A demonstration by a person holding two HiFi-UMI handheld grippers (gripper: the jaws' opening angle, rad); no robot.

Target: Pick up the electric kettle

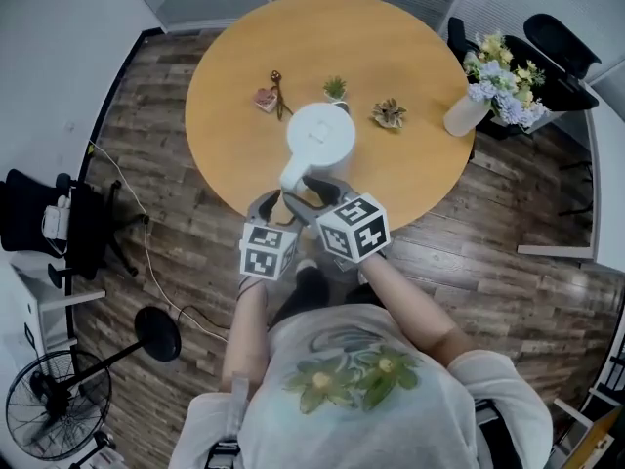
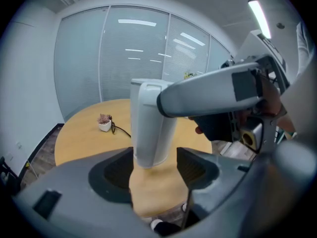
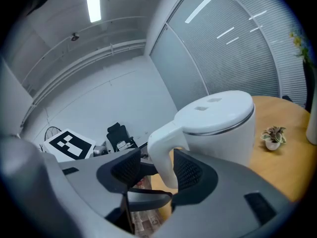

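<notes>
The white electric kettle [image 1: 320, 133] stands on the round wooden table [image 1: 410, 47] near its front edge, its handle [image 1: 295, 175] pointing toward me. In the right gripper view the kettle [image 3: 218, 125] fills the middle. My right gripper [image 3: 158, 170] straddles the handle [image 3: 163, 152]: one pad touches it and a narrow gap shows at the other, so the jaws are open. From above, that right gripper [image 1: 314, 189] sits at the handle. My left gripper [image 1: 269, 203] is just left of it. Its jaws [image 2: 154, 170] stand wide open around the handle's lower part [image 2: 151, 128] without touching.
A vase of flowers [image 1: 467, 112] stands at the table's right edge. Two small potted plants [image 1: 335, 88] [image 1: 389, 113] and a small heart-shaped ornament [image 1: 266, 98] sit behind the kettle. Office chairs [image 1: 562, 52], a fan [image 1: 54, 404] and a cable [image 1: 146, 252] surround the table.
</notes>
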